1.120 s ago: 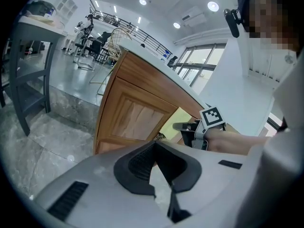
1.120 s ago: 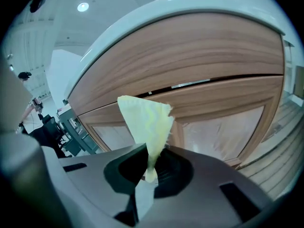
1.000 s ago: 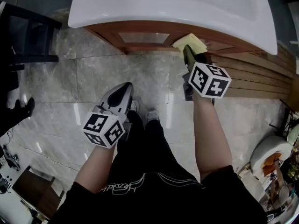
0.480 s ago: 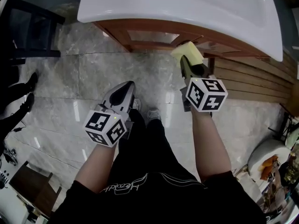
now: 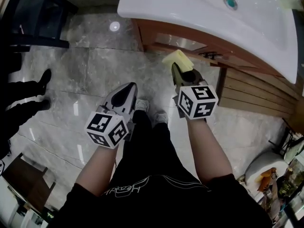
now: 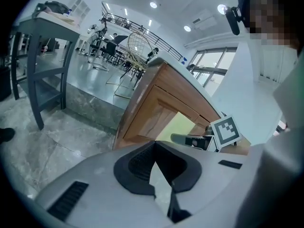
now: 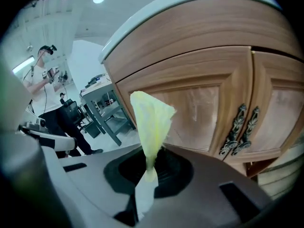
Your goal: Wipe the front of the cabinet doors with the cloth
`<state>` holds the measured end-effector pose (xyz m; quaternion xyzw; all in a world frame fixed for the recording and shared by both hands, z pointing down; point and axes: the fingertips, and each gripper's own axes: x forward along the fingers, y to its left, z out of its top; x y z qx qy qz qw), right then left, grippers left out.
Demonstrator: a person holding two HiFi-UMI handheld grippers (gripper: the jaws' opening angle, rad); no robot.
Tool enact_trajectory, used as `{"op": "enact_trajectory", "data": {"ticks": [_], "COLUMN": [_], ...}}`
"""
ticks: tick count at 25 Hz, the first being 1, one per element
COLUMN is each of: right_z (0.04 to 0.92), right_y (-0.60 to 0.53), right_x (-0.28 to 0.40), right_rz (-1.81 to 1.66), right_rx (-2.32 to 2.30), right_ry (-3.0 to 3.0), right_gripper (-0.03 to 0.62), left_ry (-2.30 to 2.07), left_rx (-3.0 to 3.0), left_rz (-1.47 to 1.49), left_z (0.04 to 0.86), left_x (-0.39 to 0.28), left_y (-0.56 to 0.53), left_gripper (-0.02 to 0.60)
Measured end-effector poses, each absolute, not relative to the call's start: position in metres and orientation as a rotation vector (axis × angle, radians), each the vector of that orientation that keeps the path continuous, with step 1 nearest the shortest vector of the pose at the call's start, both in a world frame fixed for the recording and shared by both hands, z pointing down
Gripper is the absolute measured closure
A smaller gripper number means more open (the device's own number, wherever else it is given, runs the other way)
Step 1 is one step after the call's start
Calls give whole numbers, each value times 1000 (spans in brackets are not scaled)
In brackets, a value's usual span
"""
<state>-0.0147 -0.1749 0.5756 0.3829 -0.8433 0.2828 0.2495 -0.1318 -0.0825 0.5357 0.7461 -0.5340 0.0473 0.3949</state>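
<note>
Pale yellow cloth (image 7: 149, 122): pinched at its lower end between the jaws of the right gripper (image 7: 145, 172), jaws closed tight on the fabric; free end upright and fanned out above the jaws. Held in front of the left one of the two brown wooden cabinet doors (image 7: 190, 108), over its recessed panel; contact with the wood not determinable from the right gripper view. In the head view, located just below the cabinet front, under the overhanging rim of the white ceramic basin (image 5: 190, 8). In the left gripper view, visible as a pale patch against the cabinet front.

Right gripper, head view: pointed forward at the cabinet, black-and-white marker cube (image 5: 197, 100) at its rear, above the forearm.

Pair of dark ornate metal handles (image 7: 242, 127): side by side at the meeting edge of the two doors, right of the cloth and apart from it.

Left gripper (image 5: 124, 93): jaws together, nothing between them; held low over the grey marble-look floor tiles (image 5: 90, 70), apart from the cabinet and from the cloth.

Round teal drain fitting (image 5: 230, 2): set in the basin.

Horizontal brown wooden slats (image 5: 251, 91): right of the cabinet, at floor level.

Dark-framed table (image 6: 42, 56): left of the cabinet, standing on the tiles, well apart from both grippers
</note>
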Motion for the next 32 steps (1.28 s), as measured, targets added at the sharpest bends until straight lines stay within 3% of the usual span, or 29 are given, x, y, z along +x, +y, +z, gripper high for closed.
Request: {"op": "enact_trajectory", "data": {"ticks": [16, 32], "right_z": [618, 633], "right_y": [-186, -221], "right_x": [-116, -117], "right_rz": [649, 595], "right_rx": [906, 1000], "right_ry": [-2311, -2265], "right_gripper": [554, 554], "left_ry": [-1378, -1366], "left_rx": [1810, 1779], "left_rz": [117, 120], "left_z": [563, 573], "left_x": [-188, -192], "left_y": [-84, -88], "left_gripper": [575, 575]}}
